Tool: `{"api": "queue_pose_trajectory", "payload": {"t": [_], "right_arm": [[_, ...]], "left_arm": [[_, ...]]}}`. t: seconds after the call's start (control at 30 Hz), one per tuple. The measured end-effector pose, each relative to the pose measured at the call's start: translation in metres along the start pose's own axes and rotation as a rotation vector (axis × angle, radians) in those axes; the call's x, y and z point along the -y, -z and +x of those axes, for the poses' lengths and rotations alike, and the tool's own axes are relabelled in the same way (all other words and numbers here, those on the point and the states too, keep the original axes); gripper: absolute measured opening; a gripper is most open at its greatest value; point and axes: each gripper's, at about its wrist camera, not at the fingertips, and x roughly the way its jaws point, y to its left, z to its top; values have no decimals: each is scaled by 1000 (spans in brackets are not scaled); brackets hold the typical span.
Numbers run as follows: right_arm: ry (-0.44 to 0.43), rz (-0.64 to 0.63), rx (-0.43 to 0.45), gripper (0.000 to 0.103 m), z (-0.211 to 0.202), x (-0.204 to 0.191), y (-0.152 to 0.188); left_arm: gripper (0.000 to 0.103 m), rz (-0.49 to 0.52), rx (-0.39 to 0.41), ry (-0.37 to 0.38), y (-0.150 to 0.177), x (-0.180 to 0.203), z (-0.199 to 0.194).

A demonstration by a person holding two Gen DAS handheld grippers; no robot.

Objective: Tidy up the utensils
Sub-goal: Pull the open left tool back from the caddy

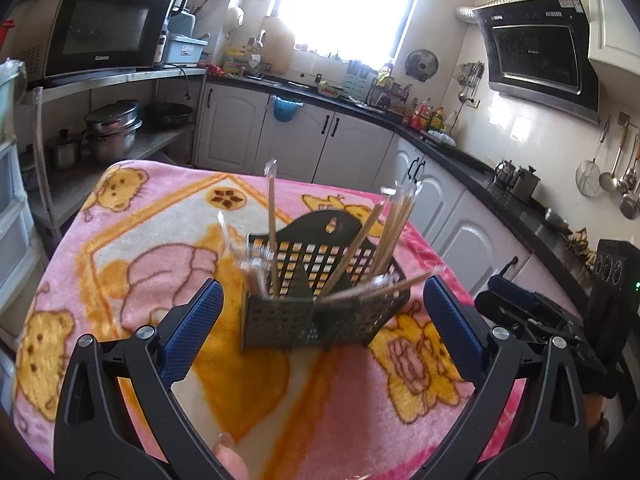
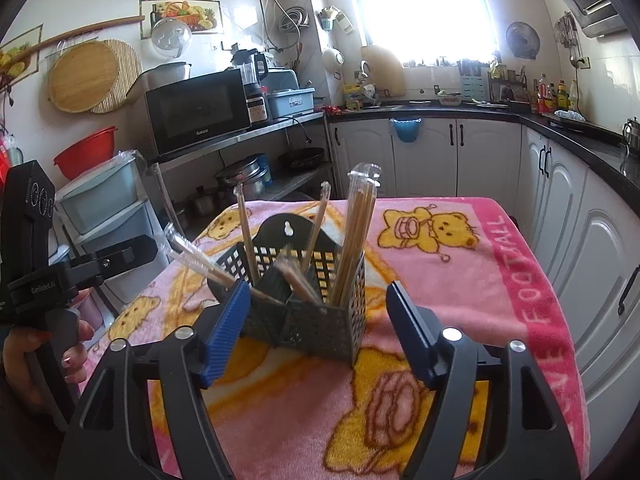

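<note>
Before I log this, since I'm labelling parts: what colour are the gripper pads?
Blue, ribbed pads on black arms; clearest in the right wrist view.

holder (image 2: 316,320): matt perforated plastic
chopsticks (image 2: 356,236): pale wood (in glossy clear wrappers)
blanket (image 2: 460,280): fuzzy cloth
pads (image 1: 192,332): ribbed blue

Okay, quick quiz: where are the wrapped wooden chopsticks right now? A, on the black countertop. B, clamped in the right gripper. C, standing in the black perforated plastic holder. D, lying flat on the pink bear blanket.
C: the wrapped wooden chopsticks stand and lean inside the black perforated plastic holder, while the right gripper is open and holds nothing.
</note>
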Motion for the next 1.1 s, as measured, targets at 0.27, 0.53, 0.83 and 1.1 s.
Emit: {"api": "queue_pose_trajectory", "payload": {"t": [0.27, 0.53, 0.83, 1.1], "right_arm": [[19, -2, -30, 84, 0, -3, 29], [36, 2, -24, 90, -1, -6, 54], [62, -12, -12, 93, -3, -8, 80], [88, -31, 23, 95, -6, -13, 95]], "left_arm": [[92, -8, -24, -44, 32, -6, -4], [92, -20, -25, -50, 59, -9, -6], [92, 13, -2, -63, 80, -4, -5], [92, 35, 32, -77, 96, 0, -3]]}}
